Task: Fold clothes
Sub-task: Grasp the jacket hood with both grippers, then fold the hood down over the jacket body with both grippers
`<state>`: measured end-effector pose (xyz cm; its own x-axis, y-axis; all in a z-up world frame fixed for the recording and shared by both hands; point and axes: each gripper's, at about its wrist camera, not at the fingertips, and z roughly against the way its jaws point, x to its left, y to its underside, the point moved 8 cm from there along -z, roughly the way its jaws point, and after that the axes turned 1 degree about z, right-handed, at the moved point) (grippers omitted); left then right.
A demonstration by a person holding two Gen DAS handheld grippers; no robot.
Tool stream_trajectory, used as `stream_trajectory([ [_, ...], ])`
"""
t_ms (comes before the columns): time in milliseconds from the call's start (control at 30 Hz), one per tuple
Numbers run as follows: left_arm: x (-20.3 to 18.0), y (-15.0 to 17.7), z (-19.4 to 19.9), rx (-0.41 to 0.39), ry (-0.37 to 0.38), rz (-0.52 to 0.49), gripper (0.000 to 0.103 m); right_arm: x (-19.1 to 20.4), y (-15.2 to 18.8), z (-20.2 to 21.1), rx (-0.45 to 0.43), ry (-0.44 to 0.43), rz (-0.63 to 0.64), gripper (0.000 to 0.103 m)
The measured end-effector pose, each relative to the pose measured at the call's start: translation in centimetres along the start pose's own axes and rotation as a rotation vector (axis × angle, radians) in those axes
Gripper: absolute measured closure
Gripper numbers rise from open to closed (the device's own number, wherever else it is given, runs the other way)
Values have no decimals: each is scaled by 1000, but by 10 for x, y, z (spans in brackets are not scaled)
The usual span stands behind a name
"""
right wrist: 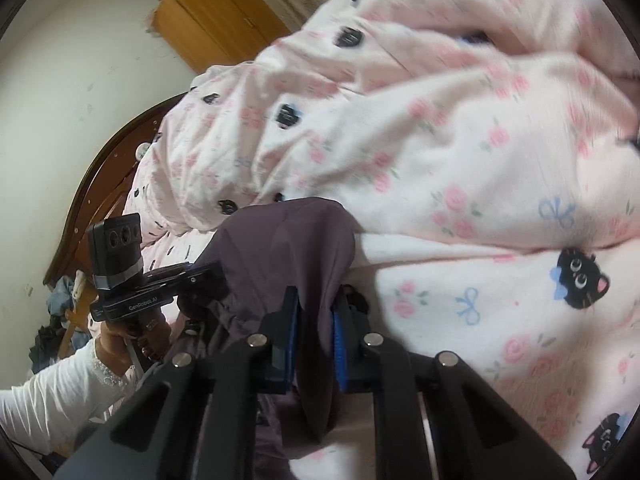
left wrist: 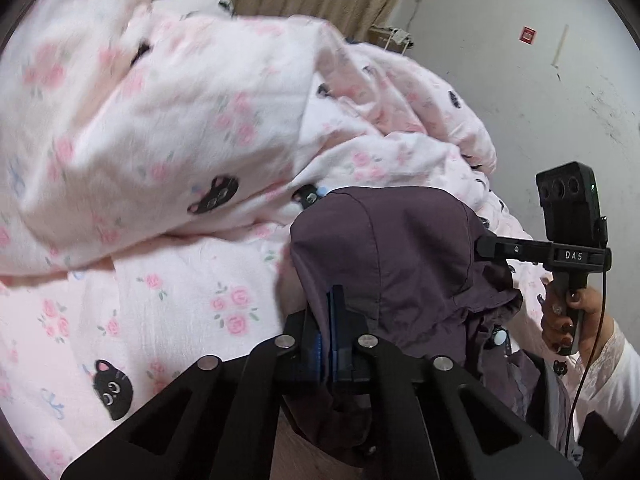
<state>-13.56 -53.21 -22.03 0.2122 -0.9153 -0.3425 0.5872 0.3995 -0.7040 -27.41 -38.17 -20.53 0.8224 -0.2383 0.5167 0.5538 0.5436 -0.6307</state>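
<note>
We clamp a purple garment (left wrist: 400, 248) in our left gripper (left wrist: 334, 320) and right gripper (right wrist: 314, 320); a bunched pink floral duvet (left wrist: 180, 128) crowds just behind.

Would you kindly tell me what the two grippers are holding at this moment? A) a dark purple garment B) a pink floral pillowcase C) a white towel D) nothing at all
A: the left gripper and the right gripper are each shut on the dark purple garment, held above the pink cat-and-rose bedding.
</note>
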Motion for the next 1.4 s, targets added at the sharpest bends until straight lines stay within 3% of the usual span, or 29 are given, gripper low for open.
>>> stream_trajectory([
  [300, -27, -4, 61, -56, 23, -57, 102, 56, -2, 43, -47, 7, 113, 95],
  [567, -63, 31, 122, -81, 32, -127, 102, 111, 48, 85, -31, 5, 208, 95],
  [967, -93, 135, 143, 22, -17, -160, 102, 135, 157, 84, 161, 64, 291, 95],
  [1267, -98, 170, 132, 120, -93, -199, 100, 131, 207, 75, 292, 121, 348, 95],
  [1400, -103, 177, 138, 125, -109, -224, 96, 131, 218, 72, 321, 140, 400, 95],
])
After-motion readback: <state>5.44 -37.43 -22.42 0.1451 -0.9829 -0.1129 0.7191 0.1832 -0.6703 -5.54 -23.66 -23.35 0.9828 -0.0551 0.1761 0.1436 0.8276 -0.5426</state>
